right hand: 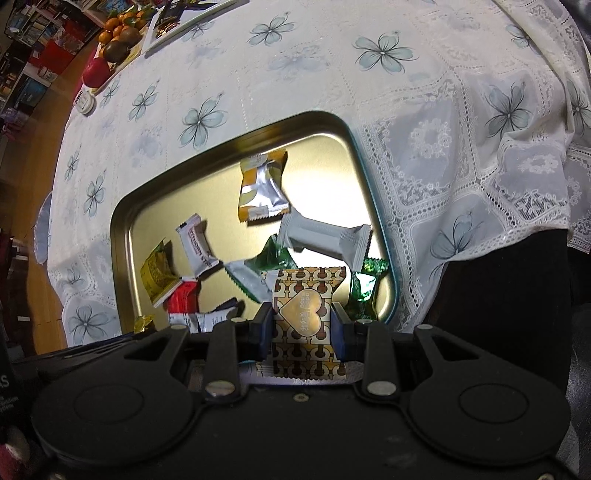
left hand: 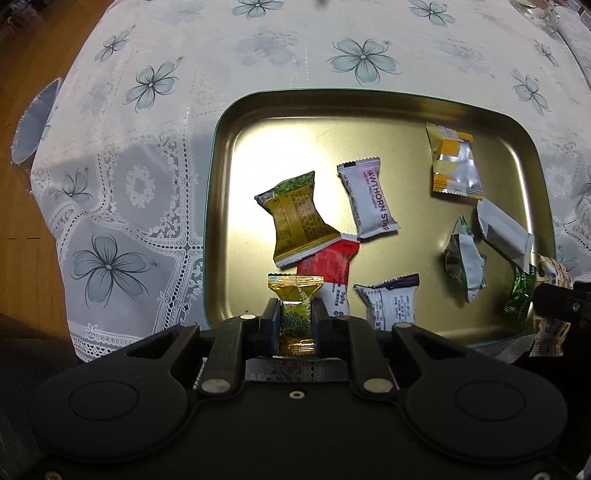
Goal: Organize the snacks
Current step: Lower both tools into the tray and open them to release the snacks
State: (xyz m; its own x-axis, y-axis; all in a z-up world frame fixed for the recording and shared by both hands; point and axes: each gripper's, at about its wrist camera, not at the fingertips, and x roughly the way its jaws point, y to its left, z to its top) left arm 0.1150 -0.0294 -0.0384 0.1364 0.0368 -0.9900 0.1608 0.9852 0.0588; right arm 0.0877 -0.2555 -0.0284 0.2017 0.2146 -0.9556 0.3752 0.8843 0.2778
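Gold-wrapped candy [left hand: 296, 314] is clamped between the narrowed jaws of the left tool [left hand: 295, 325], held upright at the near rim of the tray [left hand: 218, 206]. A brown-and-cream heart-print packet [right hand: 304, 325] is gripped the same way by the right tool [right hand: 303, 328], just over the tray's near edge.

Inside the gold metal tray, eight loose snacks are counted in the left wrist view: one olive-gold packet [left hand: 299, 221], lying partly over one red packet [left hand: 328, 260]; one white hawthorn strip [left hand: 369, 199]; one yellow-and-silver packet [left hand: 455, 164]; one plain white bar [left hand: 504, 232]; one green-and-silver wrapper [left hand: 463, 264]; one dark-green foil candy [left hand: 519, 293]; one white packet with a purple end [left hand: 389, 302].

The tray is set on a worktop covered by a lace cloth with blue flowers [right hand: 384, 53]. Fruit [right hand: 118, 33] is seen at the far corner in the right wrist view.
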